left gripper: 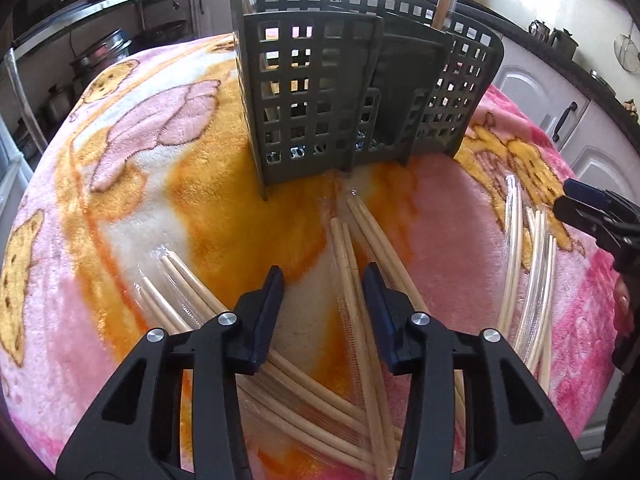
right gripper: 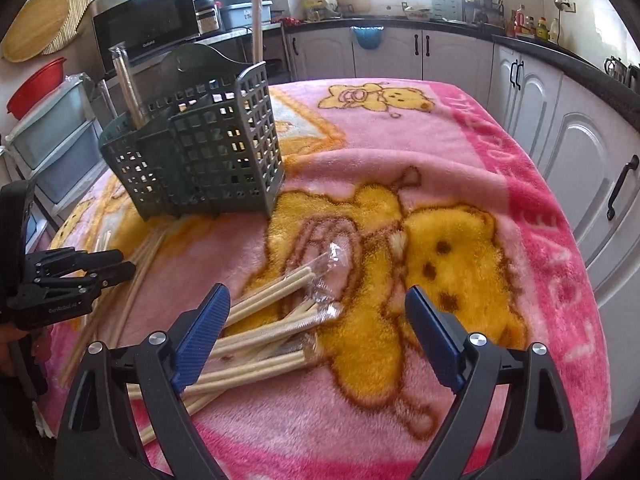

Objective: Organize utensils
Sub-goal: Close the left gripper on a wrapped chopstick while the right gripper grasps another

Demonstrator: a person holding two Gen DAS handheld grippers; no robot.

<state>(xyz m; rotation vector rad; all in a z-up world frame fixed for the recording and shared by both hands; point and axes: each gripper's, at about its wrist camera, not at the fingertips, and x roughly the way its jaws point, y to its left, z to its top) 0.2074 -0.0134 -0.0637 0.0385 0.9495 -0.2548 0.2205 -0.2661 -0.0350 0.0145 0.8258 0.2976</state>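
A dark grey slotted utensil caddy (left gripper: 320, 92) (right gripper: 200, 152) stands on the pink bear blanket (left gripper: 132, 152) (right gripper: 440, 148). Wrapped chopsticks (right gripper: 128, 80) stick up out of it. My left gripper (left gripper: 323, 280) hangs low over a tan wrapped chopstick pair (left gripper: 346, 248). Its jaws are narrowed around the pair, with a gap still showing beside the sticks. More tan pairs (left gripper: 180, 280) lie crossed under it. My right gripper (right gripper: 318, 304) stands wide open over pale wrapped chopsticks (right gripper: 272, 292). It also shows at the edge of the left wrist view (left gripper: 572, 200), and the left gripper (right gripper: 116, 266) at the edge of the right wrist view.
Another bunch of pale chopsticks (left gripper: 536, 264) lies at the blanket's right side. White cabinets (right gripper: 560, 140) run along the right and far sides. A microwave (right gripper: 148, 20), plastic drawers (right gripper: 56, 140) and a red bowl (right gripper: 36, 84) stand beyond the table's left edge.
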